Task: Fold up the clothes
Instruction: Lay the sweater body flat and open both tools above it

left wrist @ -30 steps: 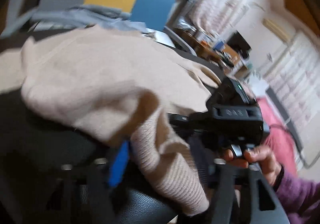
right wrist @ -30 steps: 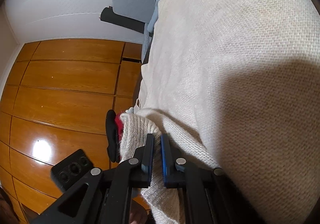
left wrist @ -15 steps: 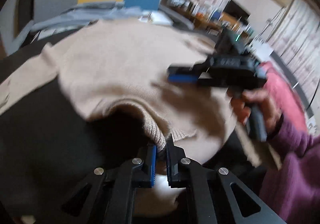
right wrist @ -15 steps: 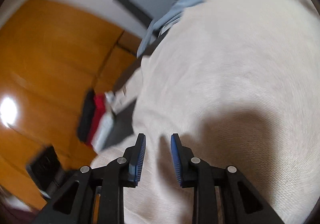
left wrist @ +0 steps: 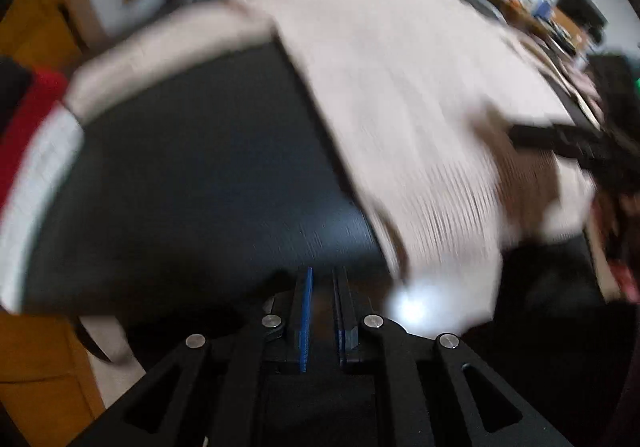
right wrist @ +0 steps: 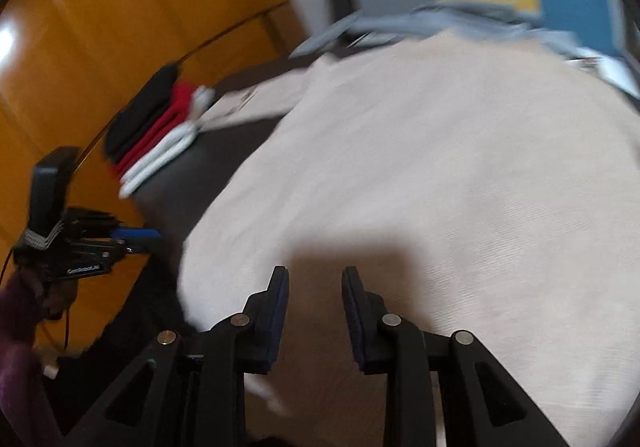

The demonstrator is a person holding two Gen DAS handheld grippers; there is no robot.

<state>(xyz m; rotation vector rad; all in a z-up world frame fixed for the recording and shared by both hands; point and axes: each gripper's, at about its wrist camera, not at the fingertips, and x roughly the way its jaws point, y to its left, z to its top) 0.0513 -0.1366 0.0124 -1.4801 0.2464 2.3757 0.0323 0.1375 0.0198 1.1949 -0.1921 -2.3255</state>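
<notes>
Your left gripper (left wrist: pixel 322 283): jaws opening a little, small gap, nothing between them, over dark table (left wrist: pixel 192 175). Your right gripper (right wrist: pixel 314 279): jaws apart, holding nothing, hanging over beige sweater (right wrist: pixel 420 175). Sweater lies spread on table, one sleeve out to side. Folded pile (right wrist: pixel 156 135), black, red, white, sits near table edge.

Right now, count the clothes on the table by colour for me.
Beige: 1, the sweater
Grey-blue: 1, the garment at the far end
Black: 1, top of the folded stack
Red: 1, in the stack
White: 1, in the stack
Total: 5
</notes>
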